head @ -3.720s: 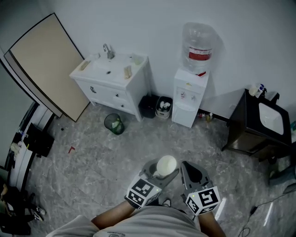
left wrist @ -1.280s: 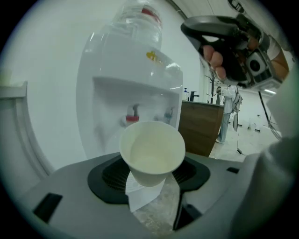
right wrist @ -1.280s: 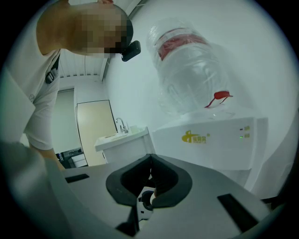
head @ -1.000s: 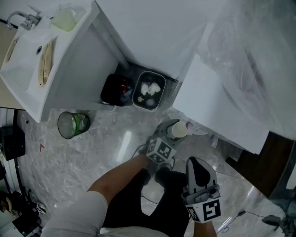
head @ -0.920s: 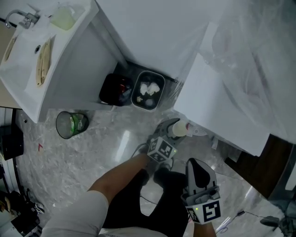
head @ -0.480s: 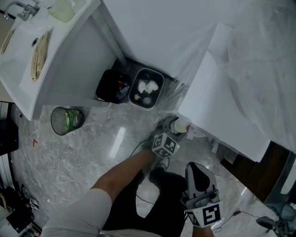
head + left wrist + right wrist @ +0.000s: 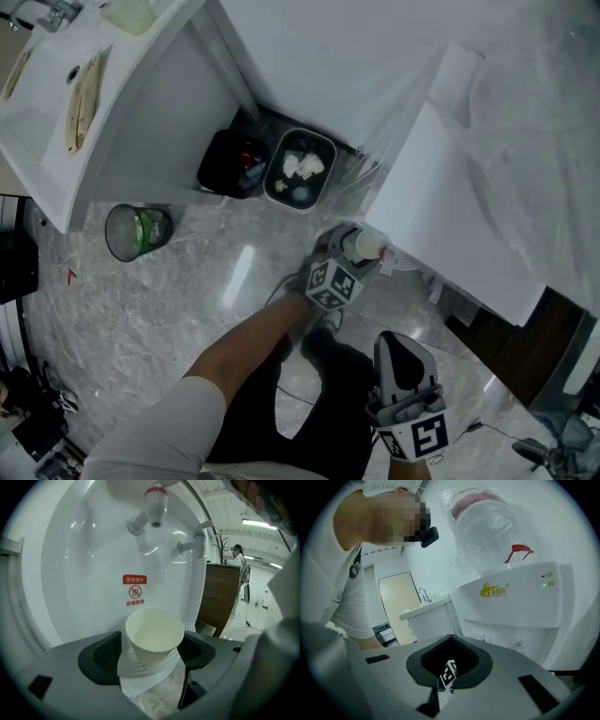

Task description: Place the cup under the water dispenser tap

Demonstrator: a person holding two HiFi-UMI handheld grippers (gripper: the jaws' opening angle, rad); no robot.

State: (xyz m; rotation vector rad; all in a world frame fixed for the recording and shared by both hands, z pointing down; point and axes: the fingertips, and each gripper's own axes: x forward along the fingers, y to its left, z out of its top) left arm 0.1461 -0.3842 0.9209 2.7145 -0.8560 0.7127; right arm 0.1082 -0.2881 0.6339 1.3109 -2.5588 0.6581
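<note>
Okay — left gripper (image 7: 152, 645) clamps cup (image 7: 154, 637) upright, red tap (image 7: 155, 508) above, slightly further in; right gripper (image 7: 450, 640): jaws together, empty.

Left gripper (image 7: 349, 251) extended, jaws clamped on the cup (image 7: 154, 637); right gripper (image 7: 394, 343) held back, seemingly closed.

Cup (image 7: 153, 637) between left tongs (image 7: 152, 649), below tap (image 7: 155, 509) (second tap (image 7: 193, 545) to right); bin (image 7: 300, 169) left of dispenser (image 7: 441, 211).
</note>
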